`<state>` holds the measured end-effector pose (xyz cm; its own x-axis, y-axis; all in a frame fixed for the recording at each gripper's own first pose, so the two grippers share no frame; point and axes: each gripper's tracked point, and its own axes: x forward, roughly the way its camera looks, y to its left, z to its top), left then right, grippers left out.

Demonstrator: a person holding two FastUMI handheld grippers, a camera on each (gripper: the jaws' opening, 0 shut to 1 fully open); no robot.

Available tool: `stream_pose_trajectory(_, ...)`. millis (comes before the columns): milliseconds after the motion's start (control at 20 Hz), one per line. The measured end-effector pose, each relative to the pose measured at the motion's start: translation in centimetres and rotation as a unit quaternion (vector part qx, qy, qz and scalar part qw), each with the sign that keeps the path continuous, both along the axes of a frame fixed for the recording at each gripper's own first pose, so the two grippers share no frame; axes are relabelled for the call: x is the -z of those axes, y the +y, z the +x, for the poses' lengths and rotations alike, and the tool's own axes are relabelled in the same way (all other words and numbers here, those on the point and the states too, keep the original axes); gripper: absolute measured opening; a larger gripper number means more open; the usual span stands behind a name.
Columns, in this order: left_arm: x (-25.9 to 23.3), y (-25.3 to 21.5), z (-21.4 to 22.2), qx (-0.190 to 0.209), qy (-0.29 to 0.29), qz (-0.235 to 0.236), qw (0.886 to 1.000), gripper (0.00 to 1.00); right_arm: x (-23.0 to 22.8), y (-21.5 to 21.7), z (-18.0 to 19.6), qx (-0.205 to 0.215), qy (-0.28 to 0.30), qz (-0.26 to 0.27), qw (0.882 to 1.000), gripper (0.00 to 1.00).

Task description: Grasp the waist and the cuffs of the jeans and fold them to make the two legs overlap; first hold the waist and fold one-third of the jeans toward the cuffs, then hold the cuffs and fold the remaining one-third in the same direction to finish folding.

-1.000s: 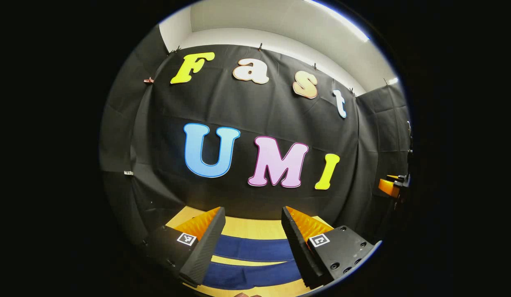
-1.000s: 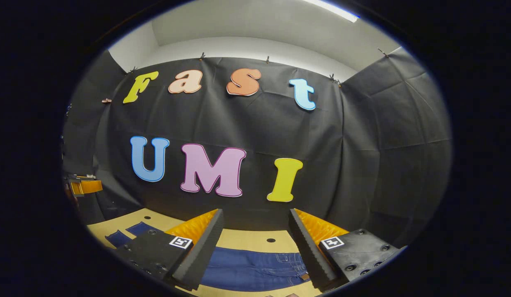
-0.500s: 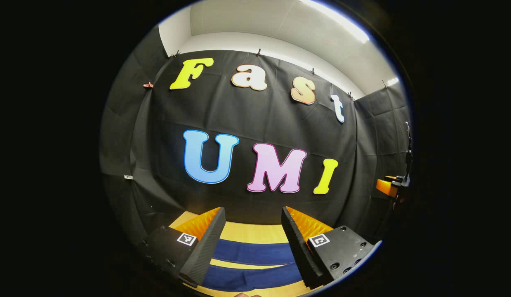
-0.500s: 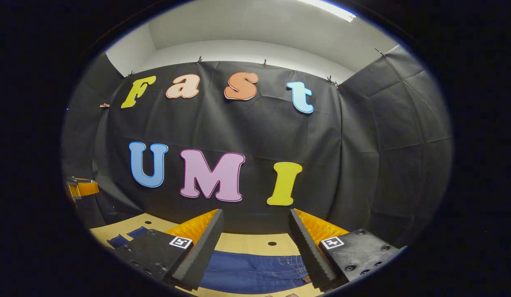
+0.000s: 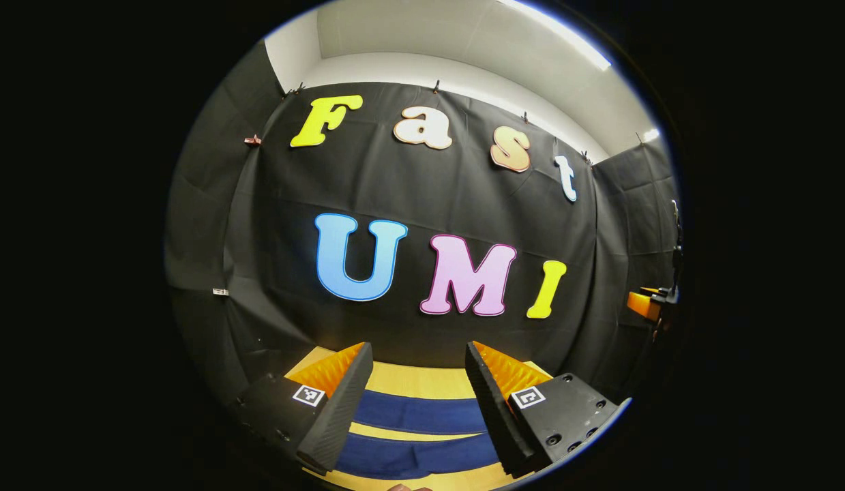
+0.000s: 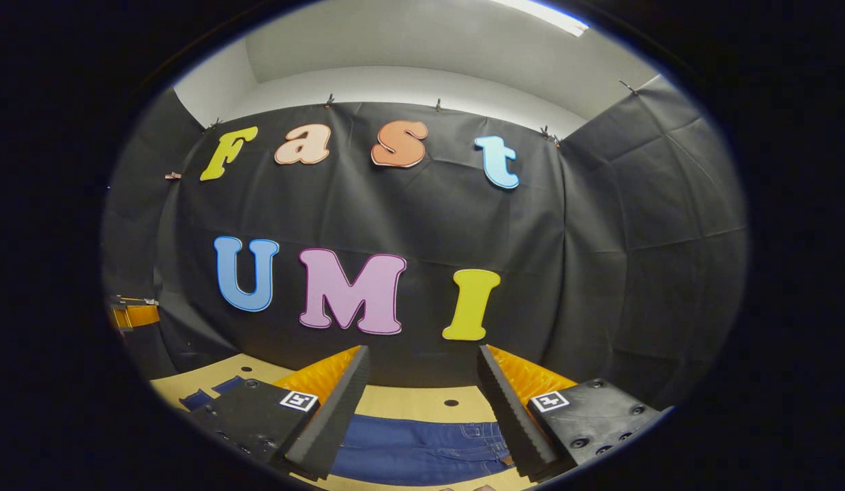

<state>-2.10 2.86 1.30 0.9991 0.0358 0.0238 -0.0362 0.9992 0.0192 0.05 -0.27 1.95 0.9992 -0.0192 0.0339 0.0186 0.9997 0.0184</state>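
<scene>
Jeans [image 6: 422, 450] flat on table [image 6: 422, 401] (unfolded)

No readable text, brand or number is found; small square coded markers [image 5: 309, 395] are borne on the finger mounts, beside the jeans [image 5: 417, 412]

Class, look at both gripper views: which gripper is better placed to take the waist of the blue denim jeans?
Right. The open right gripper hangs over the blue denim jeans waist end; the left gripper faces the legs.
</scene>
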Motion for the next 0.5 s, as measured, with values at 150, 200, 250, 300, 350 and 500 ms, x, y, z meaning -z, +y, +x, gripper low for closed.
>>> stream_pose_trajectory(150, 0.7, 1.1, -0.2, -0.001, 0.007, 0.003, 1.000, 0.77, -0.2, -1.0, 0.1, 0.009, 0.002, -0.013, 1.000, 0.97)
stream_pose_trajectory(200, 1.3, 1.5, -0.1, 0.003, 0.017, 0.001, 1.000, 0.81, -0.1, -1.1, 0.1, 0.005, 0.006, -0.016, 1.000, 0.97)
stream_pose_trajectory(250, 2.4, 1.9, -0.1, 0.004, 0.027, -0.004, 1.000, 0.81, 0.1, -0.9, 0.2, -0.003, 0.012, -0.021, 1.000, 0.96)
stream_pose_trajectory(300, 3.3, 2.6, -0.3, 0.003, 0.039, -0.011, 0.999, 0.81, 0.4, -1.1, 0.2, -0.007, 0.019, -0.031, 0.999, 0.97)
stream_pose_trajectory(350, 4.4, 3.4, -0.3, 0.001, 0.053, -0.017, 0.998, 0.81, 0.7, -1.5, 0.4, -0.009, 0.023, -0.045, 0.999, 0.97)
stream_pose_trajectory(500, 7.0, 5.4, -0.3, 0.009, 0.089, -0.020, 0.996, 0.81, 2.3, -1.9, 1.0, -0.032, 0.033, -0.087, 0.995, 0.96)
